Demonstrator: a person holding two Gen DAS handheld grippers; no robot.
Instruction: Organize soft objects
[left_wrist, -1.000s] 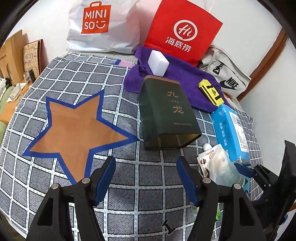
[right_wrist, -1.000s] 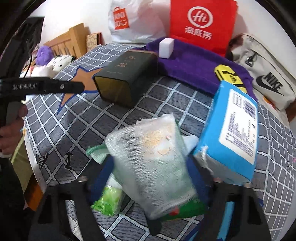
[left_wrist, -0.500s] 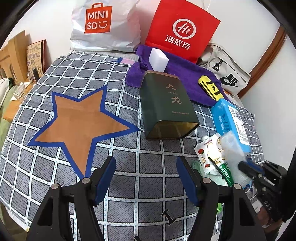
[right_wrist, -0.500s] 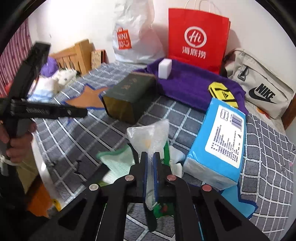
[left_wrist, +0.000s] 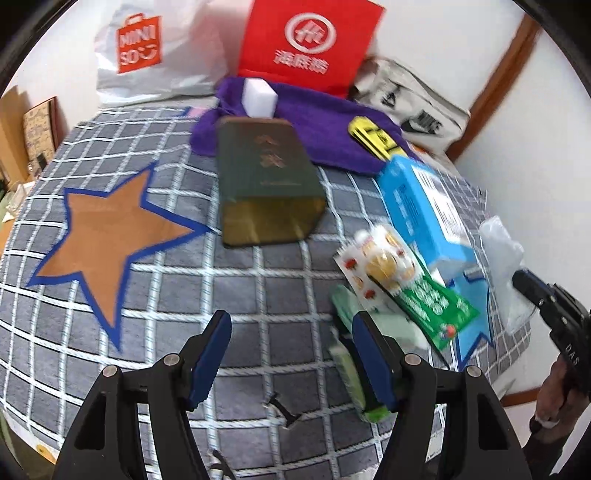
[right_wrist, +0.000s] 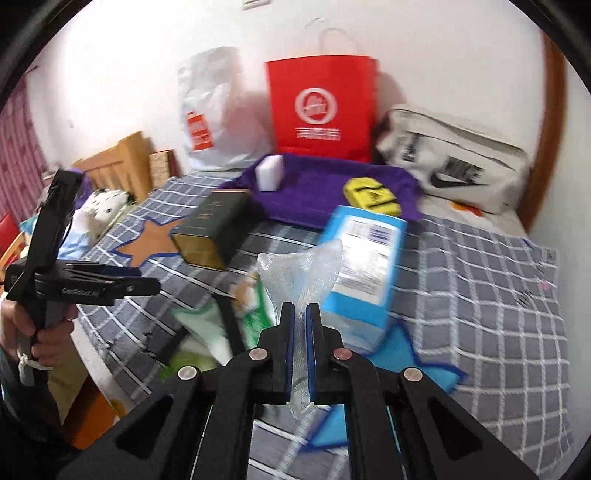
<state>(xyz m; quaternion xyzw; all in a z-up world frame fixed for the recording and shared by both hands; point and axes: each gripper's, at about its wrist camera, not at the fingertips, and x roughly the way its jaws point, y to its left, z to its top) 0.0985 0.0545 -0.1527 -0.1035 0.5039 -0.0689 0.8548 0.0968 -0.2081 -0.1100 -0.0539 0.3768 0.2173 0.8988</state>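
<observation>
The fingers (right_wrist: 285, 332) of the right gripper (right_wrist: 298, 314) are pressing almost together, pinching the lower part of a translucent white foam-net sleeve (right_wrist: 303, 266); its upper part is fanning out above and ahead of the tips, and a tail is hanging below between the pads. A narrow waist grip of this kind suits a limp, compressible item, since a squeezed mesh is unlikely to slip. In the left wrist view the same sleeve (left_wrist: 502, 254) is sitting clear of the grey checked bedspread (left_wrist: 258, 295), off to the far right of the left gripper (left_wrist: 291, 347).

The fingers (left_wrist: 214, 347) of the left gripper are standing spread with nothing between them, only bedspread beneath; this hand is probably waiting its turn.

Just beyond the right-hand finger of the left gripper a green-and-white printed snack packet (left_wrist: 402, 280) is lying over a pale green soft pad (left_wrist: 351, 350), both touching. Beyond them a light blue tissue pack (left_wrist: 421, 206) is resting partly on a blue star patch (left_wrist: 476, 314). Straight ahead a dark green rectangular tin (left_wrist: 266, 184) is lying on its side, open end toward the fingers, a plausible receptacle. To the left lies a brown star patch with blue border (left_wrist: 107, 236), possibly a placing mark. Farther back a purple towel (left_wrist: 325, 129) is carrying a white foam block (left_wrist: 258, 99) and a yellow folded item (left_wrist: 373, 136).
</observation>
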